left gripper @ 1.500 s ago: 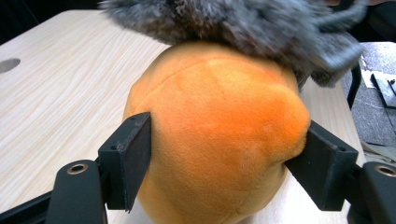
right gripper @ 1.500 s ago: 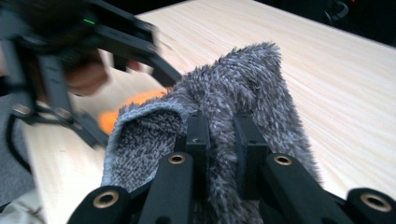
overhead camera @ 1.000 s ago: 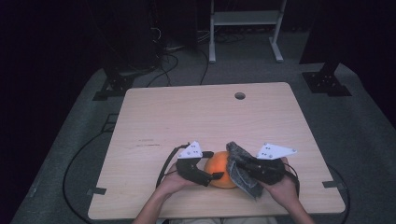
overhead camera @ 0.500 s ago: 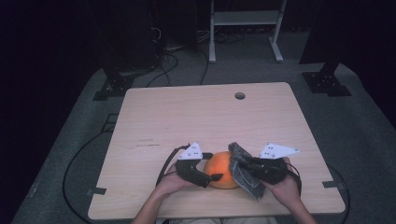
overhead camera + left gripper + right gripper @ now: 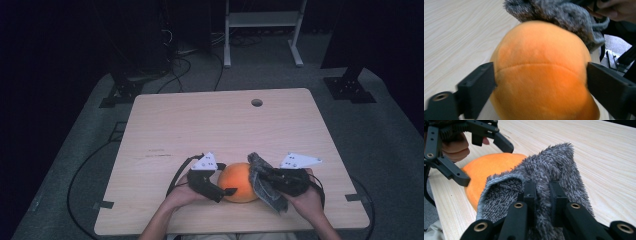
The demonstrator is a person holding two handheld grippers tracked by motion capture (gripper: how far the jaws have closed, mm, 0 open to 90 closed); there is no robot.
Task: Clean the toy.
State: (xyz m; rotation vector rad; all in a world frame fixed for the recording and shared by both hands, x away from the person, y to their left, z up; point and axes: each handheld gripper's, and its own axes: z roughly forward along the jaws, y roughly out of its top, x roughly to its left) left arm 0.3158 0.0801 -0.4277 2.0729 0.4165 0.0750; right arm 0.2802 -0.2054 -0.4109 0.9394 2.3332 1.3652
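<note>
Near the front edge of the wooden table [image 5: 200, 120], your left gripper [image 5: 223, 191] clamps the round orange plush ball [image 5: 239, 181], one jaw pressed against each side. Your right gripper [image 5: 264, 176] pinches a fuzzy grey cloth [image 5: 265, 187] tightly between its jaws, the cloth touching the ball's right side.

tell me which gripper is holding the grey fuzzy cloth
The right gripper: its fingers pinch the grey cloth. The left gripper clamps the orange plush ball instead.
</note>
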